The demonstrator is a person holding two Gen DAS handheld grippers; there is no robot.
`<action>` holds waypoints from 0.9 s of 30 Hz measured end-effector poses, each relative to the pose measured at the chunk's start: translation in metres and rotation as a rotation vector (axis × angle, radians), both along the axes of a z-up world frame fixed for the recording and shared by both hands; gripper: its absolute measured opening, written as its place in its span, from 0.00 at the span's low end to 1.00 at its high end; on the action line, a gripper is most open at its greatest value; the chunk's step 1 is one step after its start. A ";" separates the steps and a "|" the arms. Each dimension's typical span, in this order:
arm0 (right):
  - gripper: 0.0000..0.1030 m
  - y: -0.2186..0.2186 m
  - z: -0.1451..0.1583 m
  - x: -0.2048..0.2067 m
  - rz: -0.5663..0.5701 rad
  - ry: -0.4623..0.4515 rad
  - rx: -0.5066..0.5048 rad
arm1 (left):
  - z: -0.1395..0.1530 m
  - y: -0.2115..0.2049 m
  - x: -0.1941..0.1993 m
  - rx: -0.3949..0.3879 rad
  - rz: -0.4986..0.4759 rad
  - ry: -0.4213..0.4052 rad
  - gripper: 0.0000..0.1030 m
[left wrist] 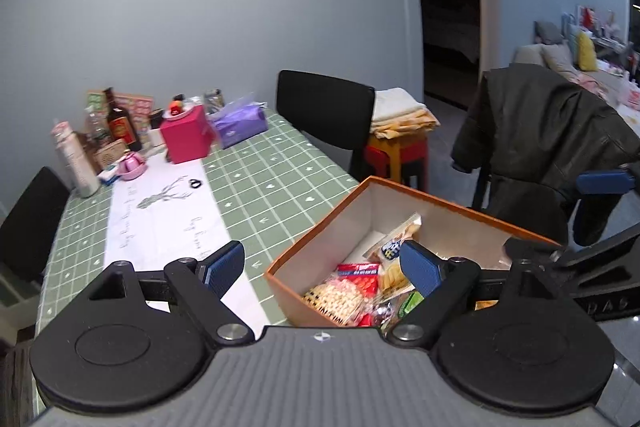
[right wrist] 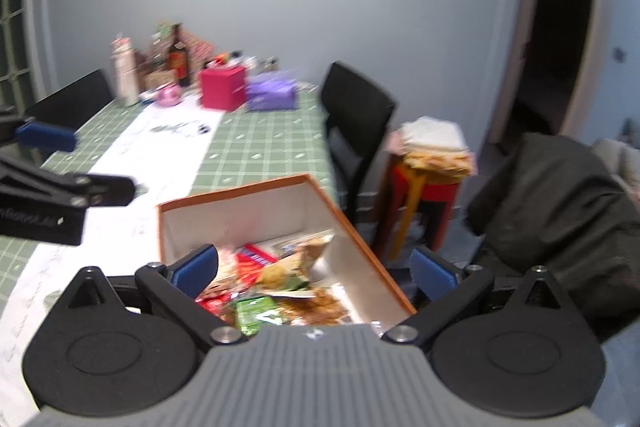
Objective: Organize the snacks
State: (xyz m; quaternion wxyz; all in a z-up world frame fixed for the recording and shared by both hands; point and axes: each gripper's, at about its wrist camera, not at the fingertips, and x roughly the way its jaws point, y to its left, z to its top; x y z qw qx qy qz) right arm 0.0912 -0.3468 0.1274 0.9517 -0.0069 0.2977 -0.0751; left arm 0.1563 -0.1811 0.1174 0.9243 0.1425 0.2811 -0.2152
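The table (left wrist: 256, 183) wears green checked cloth; an orange box (left wrist: 440, 211) sits just ahead of the claw; a pink box (left wrist: 186, 139), tissues (left wrist: 240, 125) and bottles (left wrist: 120, 123) stand far beyond.

The right hand-held gripper (right wrist: 316, 269) hangs with its blue pads wide apart and nothing between them, above an orange box (right wrist: 352, 223) full of snack packets (right wrist: 256, 307) on the green checked counter (right wrist: 272, 143). The picture is blurred.

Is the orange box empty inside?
No, the orange box holds several snack packets piled on its floor.
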 end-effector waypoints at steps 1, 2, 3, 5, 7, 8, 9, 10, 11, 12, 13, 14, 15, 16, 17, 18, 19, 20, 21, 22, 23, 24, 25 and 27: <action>0.97 0.002 -0.001 -0.005 -0.021 -0.009 -0.003 | -0.002 0.001 -0.003 -0.006 0.007 -0.002 0.99; 0.97 0.004 -0.002 -0.008 -0.039 -0.016 0.000 | -0.005 0.003 -0.006 -0.013 0.014 -0.001 0.99; 0.97 0.004 -0.004 -0.014 -0.056 -0.020 0.008 | -0.008 0.005 -0.009 -0.022 0.022 0.004 0.99; 0.97 0.005 -0.010 -0.021 -0.078 -0.020 0.033 | -0.019 0.007 -0.014 -0.033 0.040 0.032 0.99; 0.97 0.006 -0.019 -0.028 -0.090 -0.011 0.058 | -0.030 0.009 -0.019 -0.028 0.043 0.066 0.99; 0.97 0.006 -0.023 -0.030 -0.097 0.000 0.067 | -0.036 0.010 -0.022 -0.025 0.049 0.078 1.00; 0.97 0.007 -0.028 -0.033 -0.111 0.013 0.074 | -0.042 0.011 -0.025 -0.022 0.057 0.087 0.99; 0.97 0.008 -0.033 -0.036 -0.128 0.023 0.076 | -0.048 0.012 -0.026 -0.023 0.063 0.094 0.99; 0.97 0.009 -0.038 -0.039 -0.146 0.031 0.075 | -0.053 0.012 -0.028 -0.025 0.067 0.104 0.99; 0.97 0.010 -0.041 -0.042 -0.157 0.033 0.074 | -0.057 0.013 -0.029 -0.030 0.068 0.115 0.99; 0.97 0.011 -0.045 -0.045 -0.165 0.029 0.078 | -0.060 0.013 -0.031 -0.035 0.068 0.124 0.99; 0.97 0.011 -0.049 -0.048 -0.171 0.026 0.088 | -0.063 0.013 -0.032 -0.041 0.069 0.131 0.99; 0.97 0.010 -0.053 -0.051 -0.179 0.022 0.102 | -0.066 0.014 -0.035 -0.050 0.071 0.136 1.00; 0.97 0.009 -0.057 -0.054 -0.184 0.017 0.121 | -0.068 0.015 -0.036 -0.060 0.075 0.142 1.00; 0.97 0.008 -0.060 -0.055 -0.185 0.016 0.141 | -0.071 0.015 -0.037 -0.069 0.079 0.150 0.99; 0.97 0.007 -0.064 -0.056 -0.185 0.017 0.158 | -0.074 0.015 -0.038 -0.076 0.079 0.157 0.99; 0.97 0.006 -0.068 -0.057 -0.183 0.022 0.174 | -0.076 0.015 -0.039 -0.077 0.078 0.164 0.99; 0.97 0.006 -0.072 -0.059 -0.182 0.028 0.183 | -0.080 0.013 -0.041 -0.072 0.073 0.171 0.99; 0.97 0.006 -0.075 -0.060 -0.183 0.035 0.186 | -0.083 0.011 -0.043 -0.064 0.068 0.174 0.99; 0.97 0.006 -0.078 -0.061 -0.189 0.041 0.186 | -0.086 0.010 -0.044 -0.053 0.069 0.174 0.99; 0.97 0.006 -0.082 -0.062 -0.194 0.045 0.186 | -0.089 0.008 -0.046 -0.042 0.069 0.173 0.99; 0.97 0.005 -0.084 -0.063 -0.199 0.047 0.189 | -0.092 0.005 -0.047 -0.035 0.070 0.176 0.99; 0.97 0.004 -0.087 -0.064 -0.204 0.051 0.195 | -0.094 0.005 -0.047 -0.033 0.071 0.181 0.99; 0.97 0.002 -0.091 -0.065 -0.211 0.060 0.213 | -0.097 0.003 -0.048 -0.031 0.076 0.190 0.99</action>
